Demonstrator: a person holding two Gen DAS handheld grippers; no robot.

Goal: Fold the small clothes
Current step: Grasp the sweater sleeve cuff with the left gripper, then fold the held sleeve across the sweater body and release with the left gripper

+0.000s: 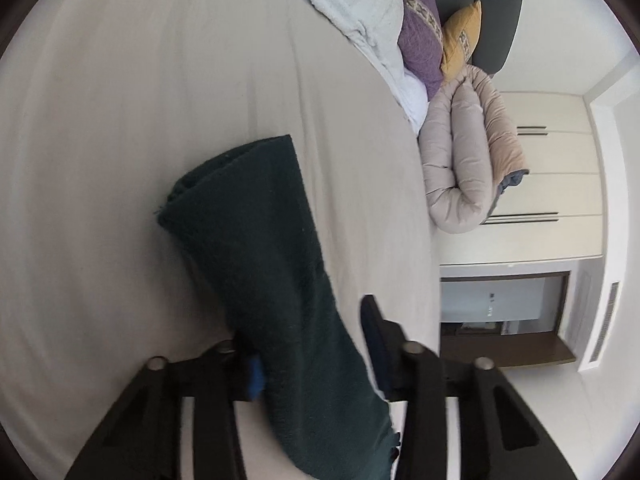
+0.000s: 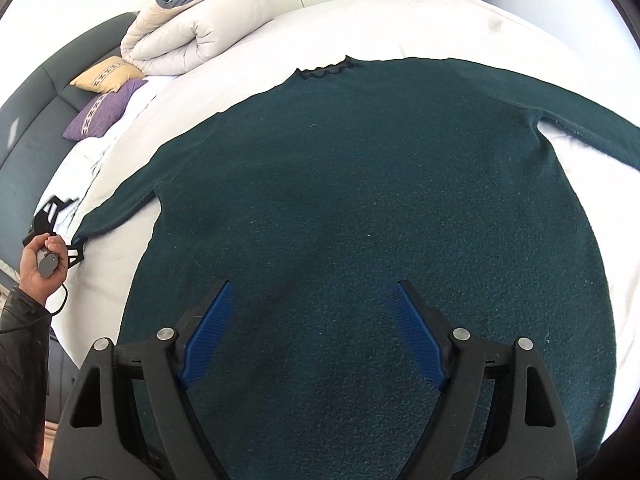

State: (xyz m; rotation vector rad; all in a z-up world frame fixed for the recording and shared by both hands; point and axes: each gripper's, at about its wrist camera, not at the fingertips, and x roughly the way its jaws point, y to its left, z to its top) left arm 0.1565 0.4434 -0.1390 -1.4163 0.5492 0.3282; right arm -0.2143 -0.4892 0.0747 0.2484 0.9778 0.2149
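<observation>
Bedroom setting: a wide bed with a pale sheet [image 2: 420, 20] carries the work, with a rolled beige quilt [image 2: 180, 40], a purple cushion [image 2: 104, 114] and a yellow cushion [image 2: 106, 76] near the dark headboard [image 2: 36, 120].

The dark green knitted sweater [image 2: 360, 200] lies flat on the sheet, collar away from you, both sleeves spread sideways. Its long axis runs straight ahead of your right tool [image 2: 312, 336], which hangs over the lower body with blue pads wide apart, gripping nothing.

Your left tool [image 1: 308, 344] has the left sleeve's cuff end lying between its fingers; whether they are clamped on it, the left wrist view does not show. The sleeve extends forward from that tool along the sheet.

Judgement: the left hand [image 2: 40, 256] is the nearer one to this sleeve, so the coming fold should carry it rightward, across the body.
</observation>
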